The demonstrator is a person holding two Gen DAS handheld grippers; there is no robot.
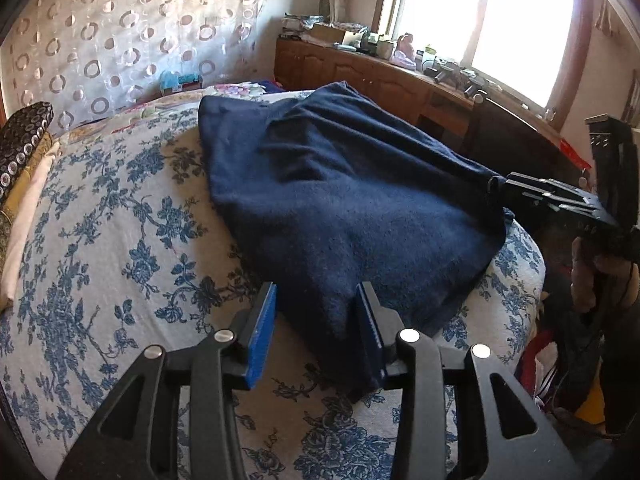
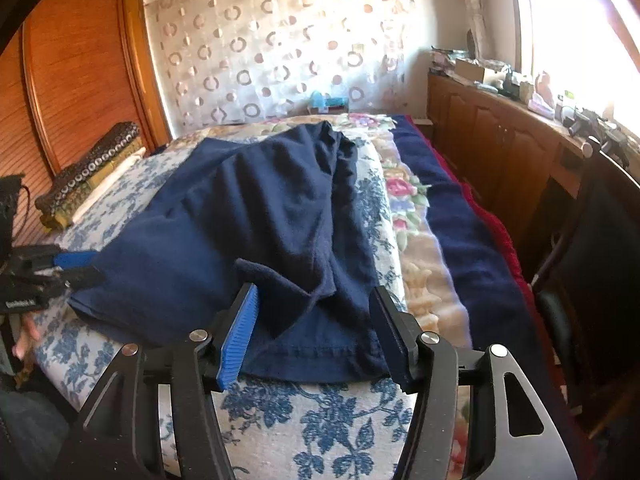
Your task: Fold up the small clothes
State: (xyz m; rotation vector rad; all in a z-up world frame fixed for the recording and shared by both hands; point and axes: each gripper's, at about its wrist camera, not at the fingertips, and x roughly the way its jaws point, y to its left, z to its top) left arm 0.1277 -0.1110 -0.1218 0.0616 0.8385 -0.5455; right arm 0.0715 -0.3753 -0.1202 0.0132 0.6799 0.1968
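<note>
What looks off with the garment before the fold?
The navy garment lies rumpled on the floral bedcover: a flap near its hem is flipped over beside the open right gripper, and creases run lengthwise. No damage visible.

Bright window (image 1: 500, 20) above a cluttered wooden cabinet (image 2: 500, 140); circle-patterned curtain (image 1: 120, 32) behind.

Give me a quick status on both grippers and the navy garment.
Left gripper open, straddling near corner of navy garment. Right gripper open around its hem. Garment rumpled on floral bedspread, not folded. Nothing blocking.
</note>
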